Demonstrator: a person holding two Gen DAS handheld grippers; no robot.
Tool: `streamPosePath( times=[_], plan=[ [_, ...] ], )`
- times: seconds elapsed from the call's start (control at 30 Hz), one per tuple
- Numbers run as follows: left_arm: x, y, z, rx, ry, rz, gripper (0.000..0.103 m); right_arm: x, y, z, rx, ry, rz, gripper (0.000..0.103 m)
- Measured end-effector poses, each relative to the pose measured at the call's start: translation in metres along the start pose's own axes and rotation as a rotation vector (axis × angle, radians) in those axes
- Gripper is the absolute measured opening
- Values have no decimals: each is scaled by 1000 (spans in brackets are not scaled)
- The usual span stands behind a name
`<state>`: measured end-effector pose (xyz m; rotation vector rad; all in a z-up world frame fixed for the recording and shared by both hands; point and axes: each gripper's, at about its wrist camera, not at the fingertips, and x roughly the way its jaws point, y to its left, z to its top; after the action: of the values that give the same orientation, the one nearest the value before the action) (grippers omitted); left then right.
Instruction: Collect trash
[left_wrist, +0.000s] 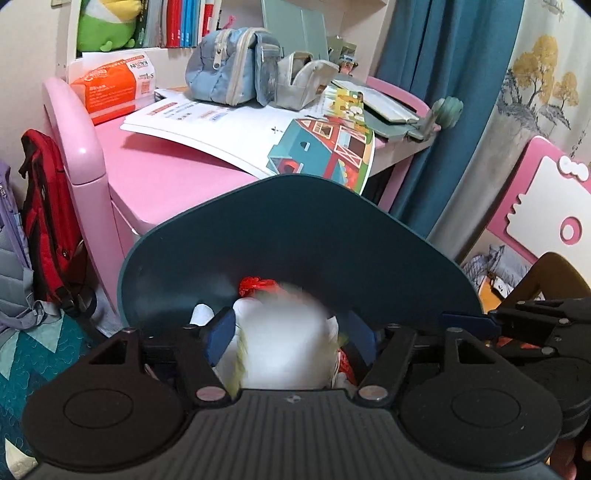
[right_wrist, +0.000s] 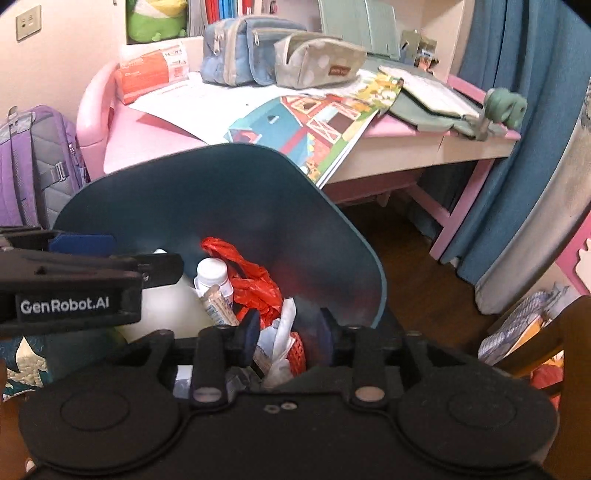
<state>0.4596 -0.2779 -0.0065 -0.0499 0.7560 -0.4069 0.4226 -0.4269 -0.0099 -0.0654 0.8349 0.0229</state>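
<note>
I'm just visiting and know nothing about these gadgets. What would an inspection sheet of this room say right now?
Surface: pink desk, partly bare.
Job's things: dark teal bin with raised lid, holding red plastic bag, white-capped bottle, crumpled white tissue; a blurred white object sits between the left fingers.
Clutter: farm-picture sheet, blue pouch, grey pencil case, orange tissue pack.
Grippers: left gripper and right gripper both over the bin, jaws apart.
Cables: nothing seen.
Surroundings: blue curtain, purple backpack, red backpack.
</note>
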Motion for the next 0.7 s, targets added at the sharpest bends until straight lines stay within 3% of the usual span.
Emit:
streamPosePath(
  times=[0.27, 0.33, 0.7],
  plan=[
    [-33, -11, -3, 40, -64, 5, 74, -39, 10, -8, -19, -62, 29, 44],
    [-44, -12, -6, 48, -80, 7, 80, -51, 12, -11, -23, -78, 36, 45],
    [-116, -17, -31, 72, -168, -19, 80, -112, 30, -40, -55, -172, 83, 53]
  ],
)
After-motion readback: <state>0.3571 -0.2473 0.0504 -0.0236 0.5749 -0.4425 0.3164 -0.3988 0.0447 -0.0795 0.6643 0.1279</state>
